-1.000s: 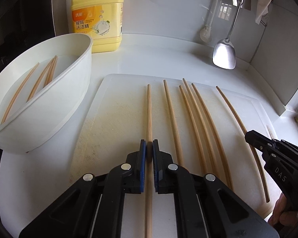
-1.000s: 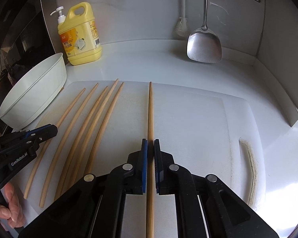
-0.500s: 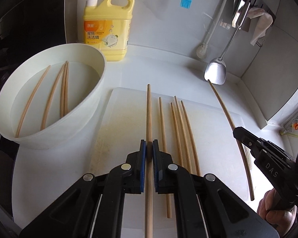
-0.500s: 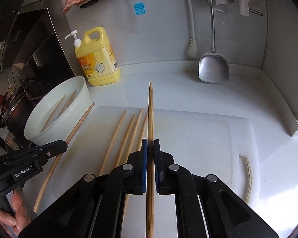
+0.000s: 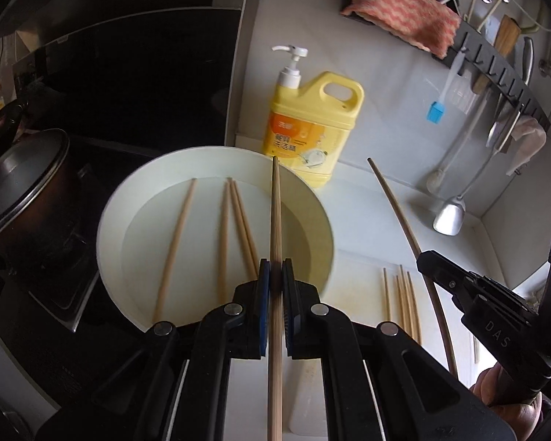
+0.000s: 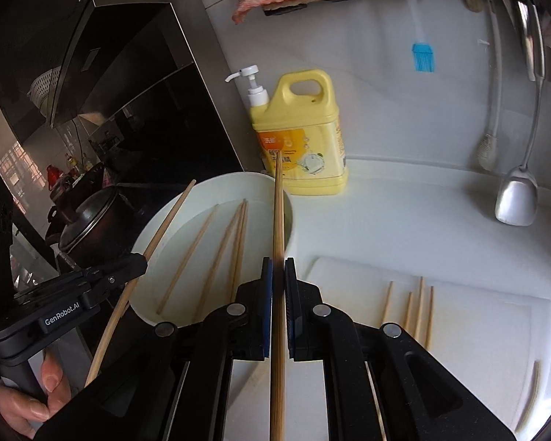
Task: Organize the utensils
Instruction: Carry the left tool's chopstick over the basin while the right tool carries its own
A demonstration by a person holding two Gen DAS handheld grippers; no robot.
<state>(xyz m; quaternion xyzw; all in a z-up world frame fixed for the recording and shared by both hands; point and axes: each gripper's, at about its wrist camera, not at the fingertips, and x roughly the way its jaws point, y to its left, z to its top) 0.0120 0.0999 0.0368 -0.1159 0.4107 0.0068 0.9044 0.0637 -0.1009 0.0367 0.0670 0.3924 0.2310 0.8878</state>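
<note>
From the left wrist view, the left gripper (image 5: 274,275) is clenched on a chopstick (image 5: 275,220) held above the white bowl (image 5: 216,154), where four more lie. Thin, stiff and light, it probably pivots unless pinched near mid-length. In the right wrist view, the right gripper (image 6: 278,275) grips another chopstick (image 6: 278,213), pale smooth bamboo, aimed over the bowl's right rim; four remain on the cutting board (image 6: 496,316), near right.

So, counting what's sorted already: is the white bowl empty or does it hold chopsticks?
Not empty: the white bowl holds four chopsticks lying inside.
</note>
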